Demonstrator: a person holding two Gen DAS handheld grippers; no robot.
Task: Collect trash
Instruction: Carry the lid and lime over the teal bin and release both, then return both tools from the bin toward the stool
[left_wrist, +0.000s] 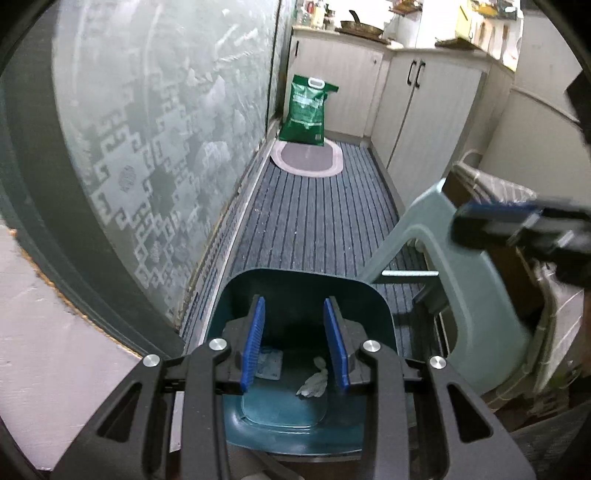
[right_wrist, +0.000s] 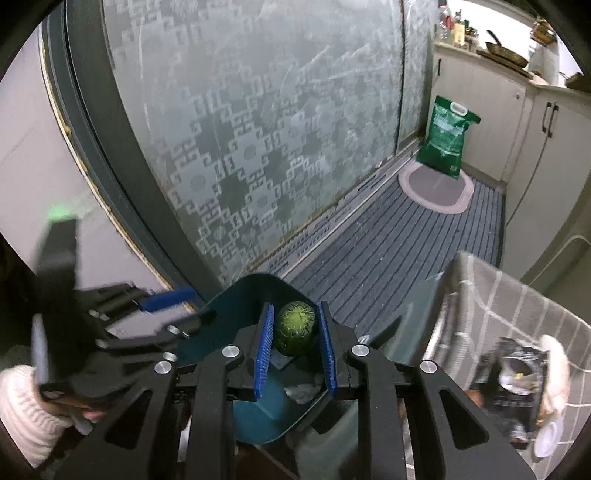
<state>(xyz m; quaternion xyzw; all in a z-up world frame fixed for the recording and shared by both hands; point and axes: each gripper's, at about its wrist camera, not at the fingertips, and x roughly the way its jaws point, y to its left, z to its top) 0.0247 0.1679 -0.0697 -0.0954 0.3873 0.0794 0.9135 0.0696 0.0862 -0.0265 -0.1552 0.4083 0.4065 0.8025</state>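
Holding the right gripper (right_wrist: 295, 354) over the bin (right_wrist: 258, 417), I see a green ball (right_wrist: 297, 328) sitting between its blue pads, up at the tips. The jaws stand a little wider than the ball, and I cannot tell whether the pads touch it or it is already loose above the bin. From this gripper the bin's mouth lies straight ahead at 12 o'clock and below, so the ball's way in is simply down.

My left gripper (left_wrist: 295, 343) is open and empty, also pointed into the bin (left_wrist: 306, 417), where a crumpled tissue (left_wrist: 314, 382) and a flat wrapper (left_wrist: 269, 363) already lie on the bottom. The bin's pale lid (left_wrist: 461, 288) is tipped up at 3 o'clock, clear of the mouth. I judge the right gripper is the one in play; the left only needs to stay clear.
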